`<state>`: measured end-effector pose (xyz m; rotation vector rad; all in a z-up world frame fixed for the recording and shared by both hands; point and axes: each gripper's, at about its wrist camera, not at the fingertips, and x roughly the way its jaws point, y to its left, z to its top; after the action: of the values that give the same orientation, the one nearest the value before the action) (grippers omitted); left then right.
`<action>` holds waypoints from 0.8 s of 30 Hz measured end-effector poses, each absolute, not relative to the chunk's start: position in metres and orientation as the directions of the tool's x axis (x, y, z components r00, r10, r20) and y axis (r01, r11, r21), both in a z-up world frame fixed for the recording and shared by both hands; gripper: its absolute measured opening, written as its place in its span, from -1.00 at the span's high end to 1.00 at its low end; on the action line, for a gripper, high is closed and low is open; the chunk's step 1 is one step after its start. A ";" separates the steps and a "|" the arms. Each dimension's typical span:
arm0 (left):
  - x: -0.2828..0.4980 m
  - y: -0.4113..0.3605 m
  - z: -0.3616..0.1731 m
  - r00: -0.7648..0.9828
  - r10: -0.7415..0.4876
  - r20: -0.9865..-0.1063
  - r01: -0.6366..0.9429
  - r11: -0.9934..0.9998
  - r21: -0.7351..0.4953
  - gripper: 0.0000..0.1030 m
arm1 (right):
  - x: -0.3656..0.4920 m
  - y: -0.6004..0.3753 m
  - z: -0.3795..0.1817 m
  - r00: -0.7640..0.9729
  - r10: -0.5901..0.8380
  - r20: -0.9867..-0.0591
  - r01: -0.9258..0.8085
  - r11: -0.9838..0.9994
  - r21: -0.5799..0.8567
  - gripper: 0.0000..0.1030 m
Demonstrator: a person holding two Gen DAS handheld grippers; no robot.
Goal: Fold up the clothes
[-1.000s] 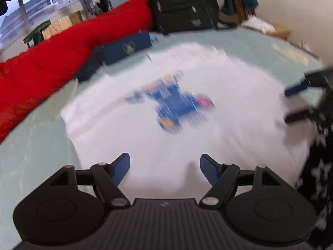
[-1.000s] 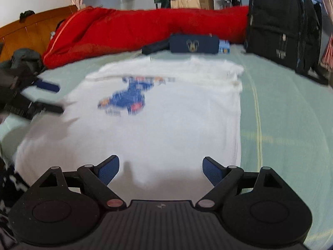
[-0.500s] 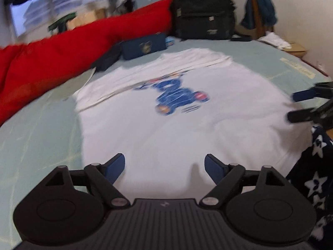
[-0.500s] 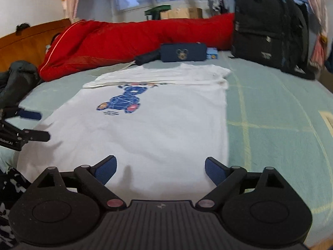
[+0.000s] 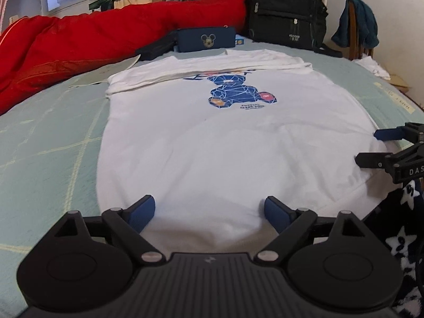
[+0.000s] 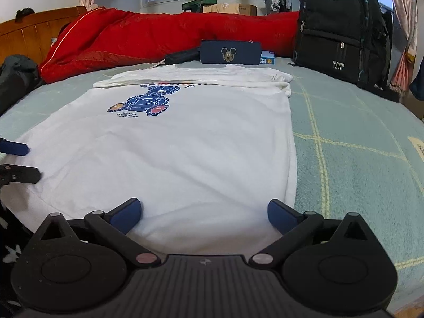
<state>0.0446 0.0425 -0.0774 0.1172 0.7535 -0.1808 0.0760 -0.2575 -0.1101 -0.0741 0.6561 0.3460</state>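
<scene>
A white T-shirt with a blue bear print lies flat on the pale green bed, its far end folded over in a band. My left gripper hovers over the shirt's near hem, jaws opening, nothing between them. My right gripper sits over the near hem by the shirt's right corner, jaws also opening and empty. Each gripper shows in the other's view: the right gripper at the shirt's right edge, the left gripper at its left edge.
A red duvet runs along the far side of the bed. A navy Mickey pouch and a black backpack stand behind the shirt. A chair with a teal garment is at the right. Dark star-print fabric lies at the near edge.
Both grippers' jaws have spread wider. The left gripper has rolled level and shifted along the hem, so the shirt now lies straight ahead. The right gripper has dropped slightly toward the hem.
</scene>
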 end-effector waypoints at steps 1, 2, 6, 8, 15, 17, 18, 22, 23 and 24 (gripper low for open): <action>0.044 0.041 -0.075 0.716 -0.114 -0.688 0.200 0.979 0.046 -0.74 | 0.076 -0.257 -0.110 0.739 0.291 -0.608 -0.339 0.940 0.038 -1.00; 0.043 0.040 -0.072 0.720 -0.108 -0.686 0.196 0.979 0.051 -0.74 | 0.075 -0.257 -0.111 0.740 0.291 -0.607 -0.340 0.940 0.036 -1.00; 0.046 0.025 -0.062 0.737 -0.096 -0.669 0.221 0.970 0.104 -0.76 | 0.076 -0.256 -0.110 0.737 0.286 -0.612 -0.340 0.940 0.029 -1.00; 0.051 0.015 -0.061 0.742 -0.105 -0.662 0.255 0.958 0.133 -0.83 | 0.077 -0.255 -0.109 0.735 0.279 -0.618 -0.342 0.940 0.018 -1.00; 0.049 0.027 -0.088 0.730 -0.128 -0.671 0.234 0.970 0.069 -0.86 | 0.069 -0.256 -0.107 0.736 0.283 -0.615 -0.357 0.934 0.002 -1.00; 0.036 0.035 -0.086 0.732 -0.142 -0.666 0.253 0.965 0.072 -0.87 | 0.064 -0.257 -0.103 0.734 0.283 -0.617 -0.366 0.931 -0.008 -1.00; 0.028 0.037 -0.083 0.737 -0.144 -0.660 0.267 0.960 0.088 -0.87 | 0.060 -0.257 -0.100 0.735 0.290 -0.613 -0.375 0.927 -0.012 -1.00; 0.006 0.029 -0.079 0.743 -0.195 -0.640 0.410 0.888 0.206 -0.87 | 0.039 -0.242 -0.092 0.733 0.364 -0.574 -0.511 0.852 -0.113 -1.00; 0.002 0.024 -0.081 0.741 -0.201 -0.640 0.445 0.862 0.244 -0.87 | 0.033 -0.234 -0.093 0.728 0.377 -0.572 -0.552 0.817 -0.164 -1.00; 0.000 0.019 -0.084 0.736 -0.207 -0.644 0.475 0.837 0.273 -0.87 | 0.028 -0.226 -0.094 0.722 0.385 -0.575 -0.584 0.785 -0.207 -1.00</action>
<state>-0.0005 0.0188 -0.0836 0.4445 0.6415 -0.3881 0.0285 -0.2257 -0.0943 -0.3936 0.5381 0.5500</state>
